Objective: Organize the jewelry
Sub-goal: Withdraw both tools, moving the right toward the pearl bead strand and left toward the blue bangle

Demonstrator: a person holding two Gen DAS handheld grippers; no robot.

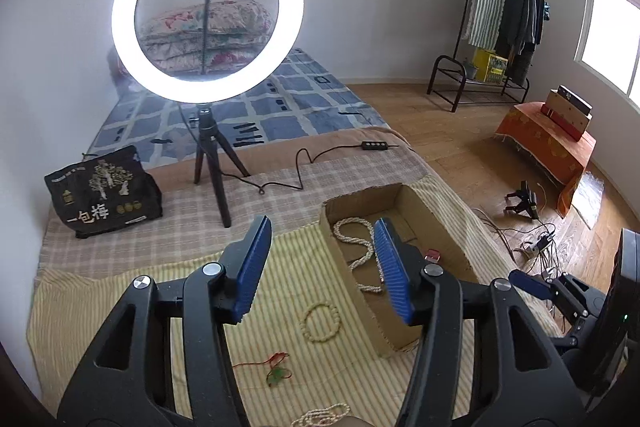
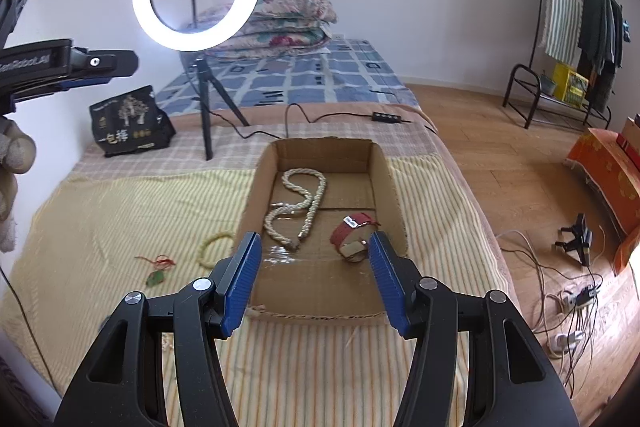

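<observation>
Two black hand-held grippers with ribbed blue pads are hovering above a bed draped in a yellow-striped cloth (image 2: 120,211), where jewelry is being sorted into a shallow brown cardboard box (image 2: 384,179).

In the right wrist view, the right gripper (image 2: 316,271) is filling the bottom of the frame, its jaws standing apart and released, with nothing between the pads. Beyond it, in the centre of the frame, the open box is holding a cream twisted-rope pearl necklace (image 2: 304,203) looped along its left half and a red-strapped wristwatch with a silver buckle (image 2: 352,231) lying at its lower right, apart from the necklace.

Left of the box, on the striped cloth, a small cream beaded bracelet (image 2: 214,245) is lying just beside the cardboard wall, and further left a green leaf-shaped pendant on a red cord (image 2: 158,269) is resting well apart from it.

In the left wrist view, the left gripper (image 1: 320,271) is occupying the lower centre of the frame, likewise released, its pads wide and holding nothing. At the very bottom edge, a second cream beaded strand (image 1: 320,417) is partly showing on the cloth.

A glowing white ring light on a black tripod (image 1: 208,15) is standing at the upper left of both views, with a black printed snack bag (image 1: 104,195) lying to its left.
</observation>
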